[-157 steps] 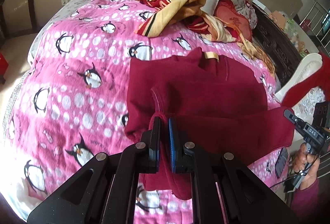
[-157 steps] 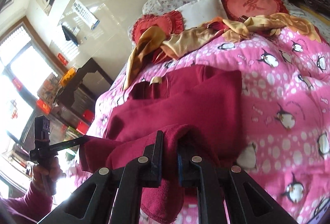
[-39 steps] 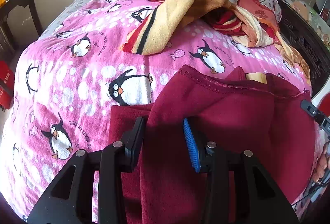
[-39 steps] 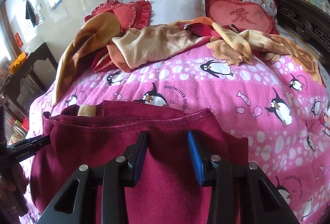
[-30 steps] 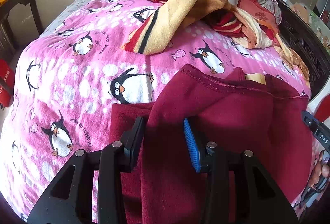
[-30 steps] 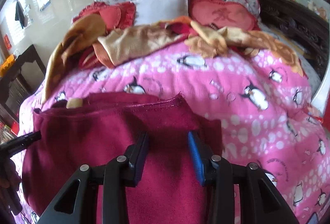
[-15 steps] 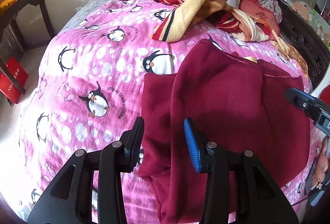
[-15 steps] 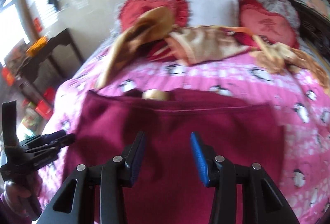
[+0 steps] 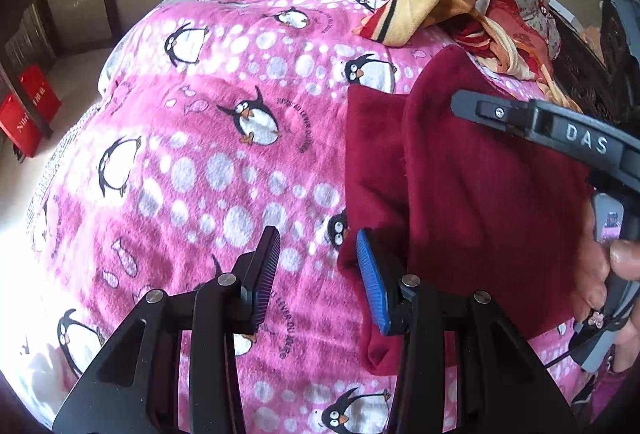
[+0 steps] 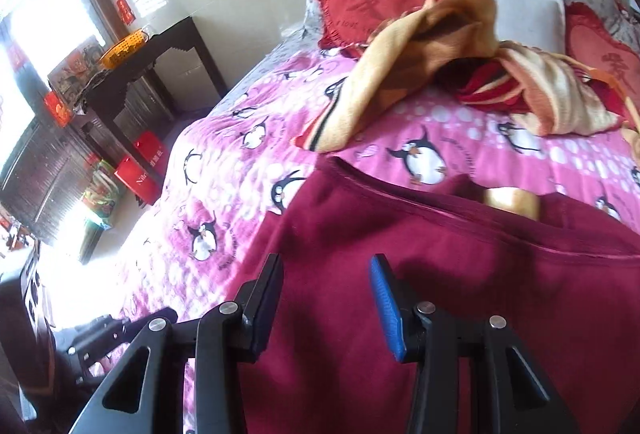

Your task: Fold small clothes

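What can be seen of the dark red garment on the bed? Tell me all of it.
The dark red garment is a soft, fleecy knit lying folded on the pink penguin blanket. A top layer overlaps a narrower strip on its left, and a stitched hem runs along the far edge, where a tan label peeks out. Both hand-held grippers, left and right, are open and grip nothing.
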Motion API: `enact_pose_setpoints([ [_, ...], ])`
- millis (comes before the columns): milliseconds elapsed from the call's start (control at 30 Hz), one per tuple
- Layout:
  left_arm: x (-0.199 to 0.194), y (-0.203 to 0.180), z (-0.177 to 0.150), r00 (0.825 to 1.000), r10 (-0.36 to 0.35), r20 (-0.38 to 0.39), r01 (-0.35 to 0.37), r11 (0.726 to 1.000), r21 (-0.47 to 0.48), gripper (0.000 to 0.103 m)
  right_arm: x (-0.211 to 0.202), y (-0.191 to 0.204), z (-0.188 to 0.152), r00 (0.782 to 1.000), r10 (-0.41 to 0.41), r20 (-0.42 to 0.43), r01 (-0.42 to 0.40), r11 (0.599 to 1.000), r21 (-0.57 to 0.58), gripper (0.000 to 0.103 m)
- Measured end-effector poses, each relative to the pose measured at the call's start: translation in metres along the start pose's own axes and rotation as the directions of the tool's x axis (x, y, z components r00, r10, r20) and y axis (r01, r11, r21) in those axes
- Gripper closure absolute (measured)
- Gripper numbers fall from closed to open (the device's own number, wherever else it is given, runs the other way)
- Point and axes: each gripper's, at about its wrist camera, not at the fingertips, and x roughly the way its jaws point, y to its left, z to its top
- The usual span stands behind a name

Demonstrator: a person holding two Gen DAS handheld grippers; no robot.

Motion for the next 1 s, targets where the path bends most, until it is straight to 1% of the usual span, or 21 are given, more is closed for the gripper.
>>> enact_pose_setpoints([
  [100, 0.006, 0.006, -0.007, 0.999, -0.033, -0.025, 0.032, 0.999, -0.034, 0.063, 0.017, 0.008, 0.007, 1.000, 0.000, -0.024, 0.000, 1.000, -0.001, 0.060],
  [133, 0.007, 0.007, -0.009, 0.999, -0.042, -0.032, 0.040, 0.998, -0.040, 0.063, 0.023, 0.009, 0.009, 0.999, 0.013, -0.043, -0.013, 1.000, 0.005, 0.060],
  [167, 0.009, 0.007, -0.010, 0.998, -0.058, -0.039, 0.056, 0.997, -0.047, 0.063, 0.033, 0.009, 0.011, 0.996, 0.030, -0.079, -0.029, 0.999, 0.018, 0.060],
  [233, 0.010, 0.008, -0.011, 0.992, -0.120, -0.044, 0.116, 0.991, -0.069, 0.063, 0.045, 0.009, 0.013, 0.994, 0.031, -0.109, -0.027, 0.999, 0.042, 0.060],
  [267, 0.011, 0.009, -0.012, 0.987, -0.152, -0.044, 0.148, 0.985, -0.084, 0.063, 0.047, 0.010, 0.013, 0.993, 0.033, -0.110, -0.028, 0.998, 0.049, 0.060],
  [300, 0.013, 0.009, -0.011, 0.982, -0.186, -0.043, 0.181, 0.978, -0.100, 0.058, 0.047, 0.009, 0.015, 0.993, 0.037, -0.110, -0.032, 0.998, 0.051, 0.058],
  [333, 0.014, 0.010, -0.011, 0.976, -0.216, -0.038, 0.210, 0.971, -0.114, 0.051, 0.046, 0.008, 0.016, 0.993, 0.045, -0.110, -0.040, 0.998, 0.056, 0.057],
  [367, 0.015, 0.010, -0.010, 0.971, -0.240, -0.025, 0.234, 0.963, -0.134, 0.041, 0.043, 0.008, 0.016, 0.992, 0.059, -0.109, -0.053, 0.997, 0.063, 0.056],
  [433, 0.018, 0.012, -0.009, 0.963, -0.270, -0.004, 0.266, 0.948, -0.176, 0.040, 0.037, 0.008, 0.017, 0.991, 0.079, -0.109, -0.072, 0.995, 0.070, 0.053],
  [467, 0.021, 0.013, -0.008, 0.955, -0.296, -0.003, 0.290, 0.937, -0.195, 0.040, 0.035, 0.007, 0.018, 0.989, 0.089, -0.114, -0.081, 0.994, 0.073, 0.051],
  [500, 0.023, 0.014, -0.007, 0.947, -0.321, -0.005, 0.312, 0.925, -0.217, 0.040, 0.034, 0.006, 0.018, 0.988, 0.096, -0.124, -0.087, 0.993, 0.076, 0.042],
  [533, 0.026, 0.014, -0.007, 0.940, -0.342, -0.003, 0.331, 0.913, -0.237, 0.040, 0.034, 0.002, 0.018, 0.986, 0.100, -0.131, -0.091, 0.993, 0.076, 0.037],
  [633, 0.027, 0.015, -0.007, 0.918, -0.397, -0.003, 0.381, 0.883, -0.274, 0.040, 0.034, 0.001, 0.018, 0.981, 0.110, -0.157, -0.100, 0.992, 0.073, 0.036],
  [700, 0.020, 0.018, -0.009, 0.907, -0.421, 0.023, 0.410, 0.868, -0.281, 0.040, 0.036, 0.001, 0.020, 0.977, 0.118, -0.178, -0.107, 0.992, 0.069, 0.035],
  [733, 0.016, 0.021, -0.010, 0.904, -0.427, 0.037, 0.419, 0.864, -0.279, 0.038, 0.037, 0.001, 0.021, 0.975, 0.125, -0.182, -0.113, 0.991, 0.073, 0.034],
  [833, 0.012, 0.028, -0.011, 0.892, -0.447, 0.067, 0.446, 0.847, -0.289, 0.025, 0.039, -0.006, 0.024, 0.968, 0.163, -0.192, -0.142, 0.983, 0.119, 0.031],
  [867, 0.014, 0.028, -0.011, 0.890, -0.450, 0.066, 0.449, 0.844, -0.295, 0.022, 0.040, -0.008, 0.025, 0.965, 0.176, -0.193, -0.151, 0.979, 0.135, 0.031],
  [933, 0.019, 0.024, -0.011, 0.900, -0.434, 0.050, 0.428, 0.853, -0.297, 0.022, 0.041, -0.008, 0.025, 0.963, 0.187, -0.194, -0.158, 0.975, 0.154, 0.030],
  [1000, 0.026, 0.017, -0.011, 0.908, -0.417, 0.033, 0.410, 0.870, -0.273, 0.022, 0.043, -0.005, 0.025, 0.964, 0.181, -0.197, -0.152, 0.976, 0.153, 0.029],
])
